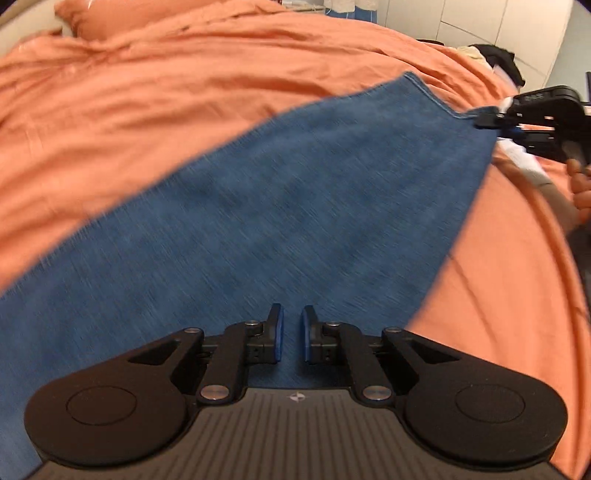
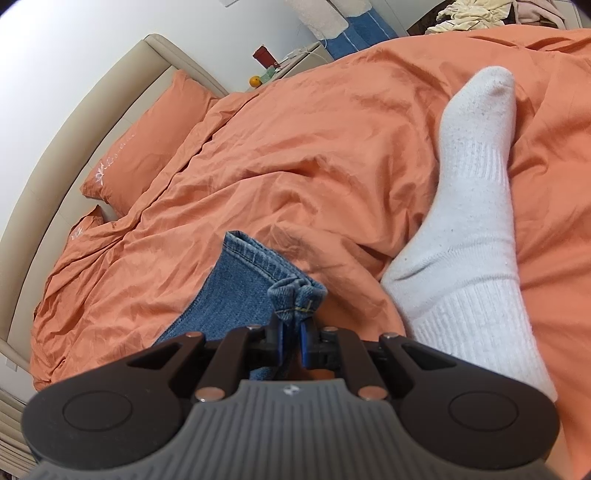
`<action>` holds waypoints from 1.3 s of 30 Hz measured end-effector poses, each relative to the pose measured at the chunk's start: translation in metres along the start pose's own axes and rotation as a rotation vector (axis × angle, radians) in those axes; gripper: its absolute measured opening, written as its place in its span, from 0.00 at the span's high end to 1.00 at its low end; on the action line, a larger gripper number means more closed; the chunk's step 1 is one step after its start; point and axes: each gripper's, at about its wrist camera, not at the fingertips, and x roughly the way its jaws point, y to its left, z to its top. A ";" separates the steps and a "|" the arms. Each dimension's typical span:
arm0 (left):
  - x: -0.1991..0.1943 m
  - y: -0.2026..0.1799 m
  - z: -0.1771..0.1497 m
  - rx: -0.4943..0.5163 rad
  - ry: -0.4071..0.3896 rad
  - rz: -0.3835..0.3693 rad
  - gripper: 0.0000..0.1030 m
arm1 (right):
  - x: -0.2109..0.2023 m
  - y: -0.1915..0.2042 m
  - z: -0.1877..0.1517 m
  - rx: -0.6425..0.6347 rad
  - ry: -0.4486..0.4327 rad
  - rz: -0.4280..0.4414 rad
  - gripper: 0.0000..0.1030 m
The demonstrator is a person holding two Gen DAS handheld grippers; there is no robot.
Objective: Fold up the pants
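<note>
Blue denim pants (image 1: 280, 206) lie stretched across the orange bed cover (image 1: 147, 103). My left gripper (image 1: 291, 325) hovers over the denim with its jaws a small gap apart and nothing between them. My right gripper (image 1: 491, 120) shows at the far right of the left wrist view, pinching the hem corner. In the right wrist view my right gripper (image 2: 291, 328) is shut on the bunched hem of the pant leg (image 2: 251, 280), lifted a little off the cover.
A person's foot in a white sock (image 2: 469, 206) rests on the cover right of the hem. Orange pillows (image 2: 147, 140) and a beige headboard (image 2: 92, 96) lie to the left. A nightstand with small items (image 2: 284, 62) stands beyond. Clothes (image 2: 469, 14) are piled at the far corner.
</note>
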 end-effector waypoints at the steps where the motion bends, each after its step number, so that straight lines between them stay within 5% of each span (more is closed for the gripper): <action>1: -0.002 -0.004 -0.005 -0.010 0.001 -0.001 0.96 | 0.000 0.000 0.000 0.000 0.001 0.001 0.96; 8: -0.026 -0.007 -0.018 -0.082 0.007 -0.053 0.94 | -0.003 0.004 0.001 -0.019 -0.008 0.006 0.96; 15: -0.117 0.017 -0.037 -0.149 -0.115 -0.054 0.90 | -0.034 0.035 0.004 -0.117 -0.078 0.061 0.97; 26: -0.313 0.087 -0.077 -0.233 -0.364 0.112 0.90 | -0.111 0.198 -0.010 -0.415 -0.187 0.181 0.97; 33: -0.412 0.125 -0.116 -0.314 -0.473 0.220 0.84 | -0.123 0.316 -0.063 -0.587 -0.162 0.276 0.97; 39: -0.371 0.155 -0.152 -0.422 -0.429 0.187 0.83 | -0.093 0.368 -0.152 -0.676 -0.036 0.332 0.97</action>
